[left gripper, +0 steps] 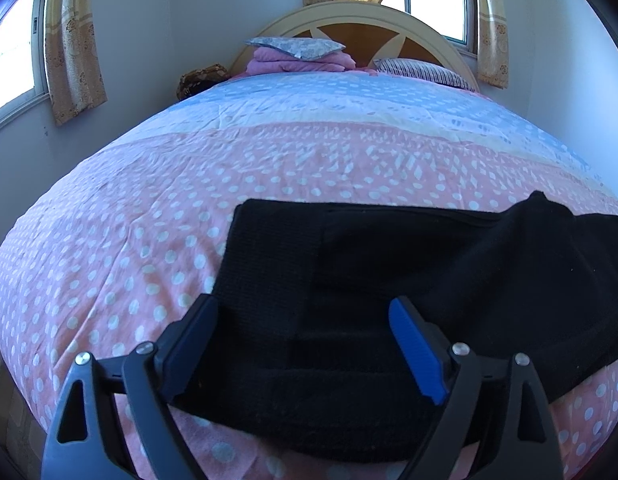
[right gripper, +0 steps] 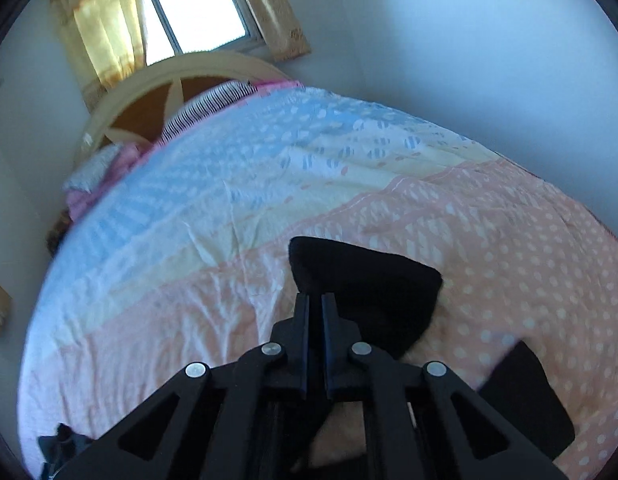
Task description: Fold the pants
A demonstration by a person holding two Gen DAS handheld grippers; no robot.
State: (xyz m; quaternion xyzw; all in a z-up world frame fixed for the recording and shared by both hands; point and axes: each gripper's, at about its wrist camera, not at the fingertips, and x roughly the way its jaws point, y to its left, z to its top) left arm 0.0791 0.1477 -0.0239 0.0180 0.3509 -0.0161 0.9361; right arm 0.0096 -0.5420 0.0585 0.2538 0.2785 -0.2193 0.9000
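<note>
Black pants (left gripper: 389, 248) lie spread across the near part of the bed, folded lengthwise, with the waistband end toward me. My left gripper (left gripper: 303, 304) hovers open just over that end, its fingers wide apart with cloth below them and nothing pinched. On the right the cloth rises to a small peak (left gripper: 541, 196). In the right wrist view my right gripper (right gripper: 315, 298) is shut, and a flap of the black pants (right gripper: 373, 280) stands up from its tips. Another stretch of the pants (right gripper: 525, 396) lies lower right.
The bed cover (left gripper: 189, 200) is pink with white dots, blue and cream further back. At the headboard (left gripper: 349, 20) sit a folded pink blanket (left gripper: 293, 64), a grey pillow (left gripper: 295, 46) and a striped pillow (left gripper: 425, 72). Curtained windows and walls surround the bed.
</note>
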